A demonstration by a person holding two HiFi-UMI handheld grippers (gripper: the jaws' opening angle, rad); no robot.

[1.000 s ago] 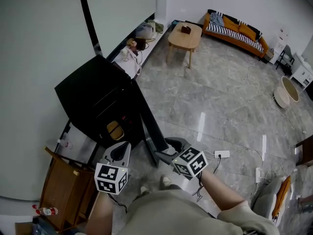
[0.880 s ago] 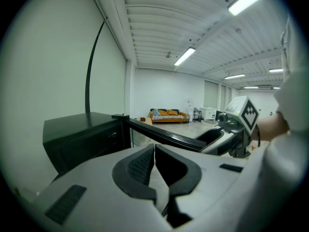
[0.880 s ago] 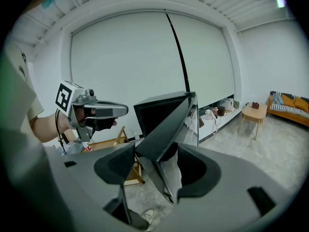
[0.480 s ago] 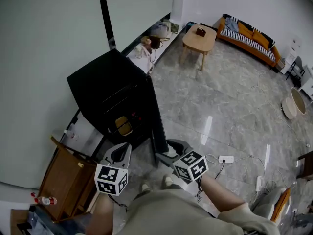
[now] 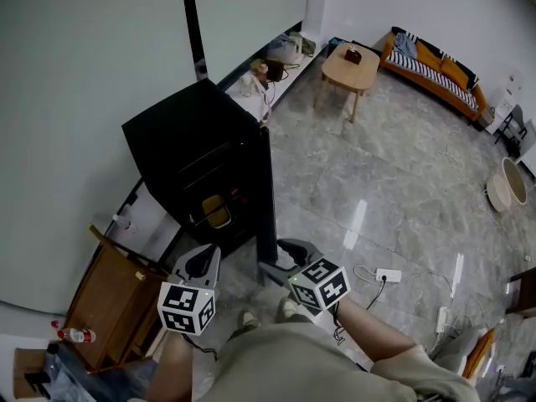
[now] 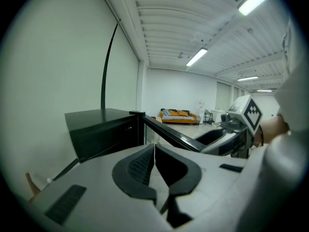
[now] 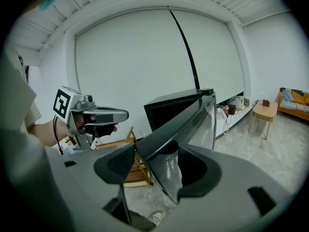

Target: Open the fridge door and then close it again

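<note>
In the head view we see the black fridge (image 5: 188, 141) by the wall (image 5: 75, 99), its fridge door (image 5: 266, 195) open toward us with the right gripper (image 5: 270, 268) at its edge; in the left gripper view the left gripper (image 6: 153, 151) is closed and empty; in the right gripper view the wide jaws clamp the door's edge.

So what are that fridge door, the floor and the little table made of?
Seemingly: fridge door, see-through glass pane in a glossy black frame; floor, polished marble-look tile, grey-veined, mirroring ceiling lights; table, pale matt wood, probably.
</note>
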